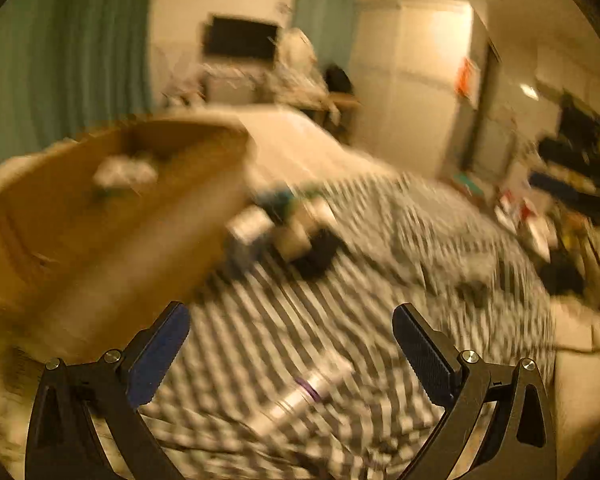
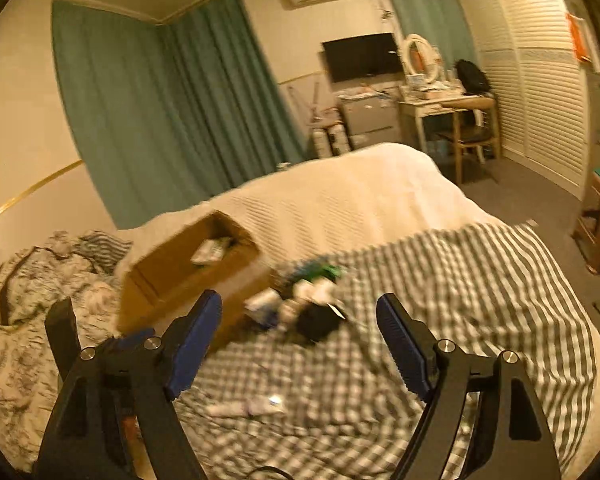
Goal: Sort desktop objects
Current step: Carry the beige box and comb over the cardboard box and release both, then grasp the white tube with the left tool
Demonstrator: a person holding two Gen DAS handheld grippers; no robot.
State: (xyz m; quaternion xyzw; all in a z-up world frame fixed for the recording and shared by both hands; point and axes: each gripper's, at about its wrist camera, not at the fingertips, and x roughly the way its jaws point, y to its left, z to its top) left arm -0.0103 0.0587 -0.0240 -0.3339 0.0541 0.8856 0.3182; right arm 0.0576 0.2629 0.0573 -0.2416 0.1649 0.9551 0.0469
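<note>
The left black hand-held gripper [image 1: 291, 316] has its two blue-padded fingers [image 1: 424, 356] spread wide with nothing between them; the view is blurred, so its tilt is hard to judge. The right black hand-held gripper [image 2: 299, 306] is likewise spread wide and empty, its blue pads [image 2: 402, 350] angled outward.

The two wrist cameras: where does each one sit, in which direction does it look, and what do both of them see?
Left wrist: sits on the left gripper, low over the checkered cloth, facing the cardboard box close on its left; its two open blue-padded fingers show, and the picture is blurred.
Right wrist: sits on the right gripper, higher and further back, facing across the bed to the room; its open fingers show, with part of the left gripper at lower left.
Shared: box, cloth, the pile of small objects beside the box, and the wall television.
</note>
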